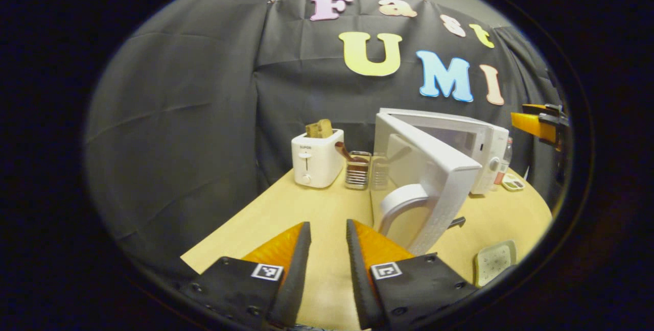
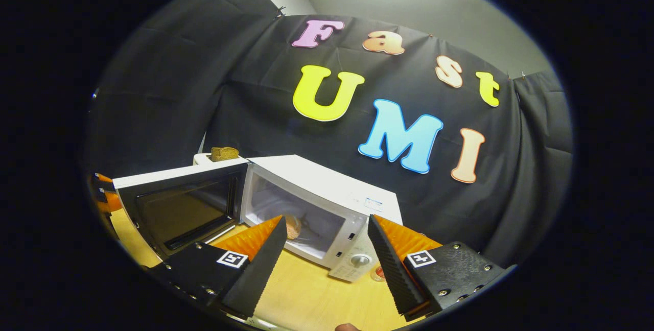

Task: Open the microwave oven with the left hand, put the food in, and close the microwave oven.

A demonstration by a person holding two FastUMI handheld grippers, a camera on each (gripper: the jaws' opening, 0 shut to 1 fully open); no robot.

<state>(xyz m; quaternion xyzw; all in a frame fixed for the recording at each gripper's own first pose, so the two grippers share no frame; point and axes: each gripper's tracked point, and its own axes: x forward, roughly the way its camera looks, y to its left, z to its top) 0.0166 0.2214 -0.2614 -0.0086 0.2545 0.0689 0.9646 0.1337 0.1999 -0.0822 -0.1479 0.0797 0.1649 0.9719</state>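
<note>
The microwave [image 2: 311, 208] is sitting on the wooden table [image 1: 317, 208] with its door [image 1: 426, 178] swung wide open. Something round and brownish, probably the food [image 2: 293, 225], is lying inside. The left gripper [image 1: 328, 234] is hanging near the door handle, fingers apart, gripping nothing. The right gripper [image 2: 327, 241] is hovering in front, spread wide and empty too.

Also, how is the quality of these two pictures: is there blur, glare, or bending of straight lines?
Left gripper view: fisheye bends the table edge and the open microwave door; even light, no strong glare; the toaster is sharp. Right gripper view: a bright patch at the top; the microwave looks curved; its inside is well lit and the food is a little soft.
</note>
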